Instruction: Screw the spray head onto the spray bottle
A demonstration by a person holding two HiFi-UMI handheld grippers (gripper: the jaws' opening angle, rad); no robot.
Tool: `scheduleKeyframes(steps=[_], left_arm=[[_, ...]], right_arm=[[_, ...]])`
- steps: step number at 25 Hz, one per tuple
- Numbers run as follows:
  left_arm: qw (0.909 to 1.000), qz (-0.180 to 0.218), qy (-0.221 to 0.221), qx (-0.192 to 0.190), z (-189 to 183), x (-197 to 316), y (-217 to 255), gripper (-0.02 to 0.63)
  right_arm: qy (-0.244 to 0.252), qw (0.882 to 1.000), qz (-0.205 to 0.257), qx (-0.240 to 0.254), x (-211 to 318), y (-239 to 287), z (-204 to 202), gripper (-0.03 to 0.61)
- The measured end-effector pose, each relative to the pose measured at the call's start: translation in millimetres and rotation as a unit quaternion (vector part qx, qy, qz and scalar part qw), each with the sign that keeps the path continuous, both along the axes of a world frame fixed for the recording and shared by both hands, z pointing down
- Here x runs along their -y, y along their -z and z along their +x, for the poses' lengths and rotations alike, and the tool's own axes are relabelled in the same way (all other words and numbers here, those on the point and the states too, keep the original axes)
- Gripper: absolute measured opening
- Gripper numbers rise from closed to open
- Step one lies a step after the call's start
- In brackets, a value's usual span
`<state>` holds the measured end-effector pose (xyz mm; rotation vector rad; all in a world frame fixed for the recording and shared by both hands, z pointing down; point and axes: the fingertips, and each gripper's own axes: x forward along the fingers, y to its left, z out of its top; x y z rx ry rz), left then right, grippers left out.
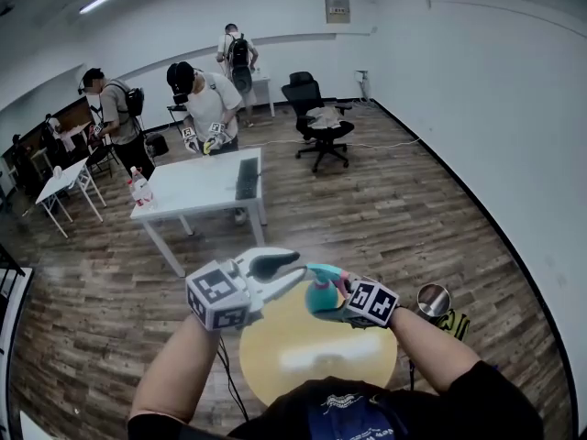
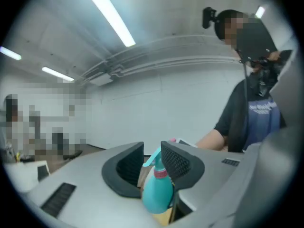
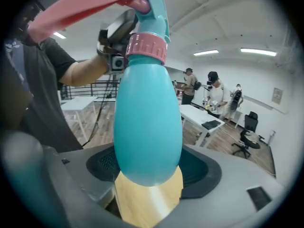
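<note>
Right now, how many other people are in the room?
3 people: one at left, one behind the white table, one by the back wall. Others may be hidden.

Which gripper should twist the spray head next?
Left, probably. The left gripper has its jaws around the spray head, so it can close and twist. The right gripper is clamped on the bottle, steadying it.

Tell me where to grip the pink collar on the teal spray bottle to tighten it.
Pinch the pink ring-shaped collar across its round sides, coming in sideways below the teal nozzle. It is circular and narrow, so the jaws should turn it, while the right gripper steadies the teal plastic spray bottle.
</note>
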<state>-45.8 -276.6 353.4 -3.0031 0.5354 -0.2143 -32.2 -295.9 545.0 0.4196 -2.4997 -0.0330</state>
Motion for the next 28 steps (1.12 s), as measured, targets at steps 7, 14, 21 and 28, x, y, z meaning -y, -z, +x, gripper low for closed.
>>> scheduleKeyframes(steps=[7, 14, 21, 28], left_arm=[[0.9829, -0.103, 0.142, -0.057, 24, 4, -10, 0.434], [0.976, -0.076, 0.203, -0.023, 45, 11, -38, 0.443], [0.9915, -0.031, 0.127, -0.001, 44, -1, -27, 0.332], [0.9928, 0.001, -0.108, -0.051, 25, -43, 11, 0.202]], right_arm=[[-0.09, 0.995, 0.028, -0.04, 27, -12, 0, 0.379], [-0.083, 0.995, 0.038, -0.037, 22, -9, -16, 0.379], [-0.058, 0.998, 0.017, -0.027, 13, -7, -11, 0.379], [0.089, 0.995, -0.001, 0.041, -32, 21, -23, 0.377]])
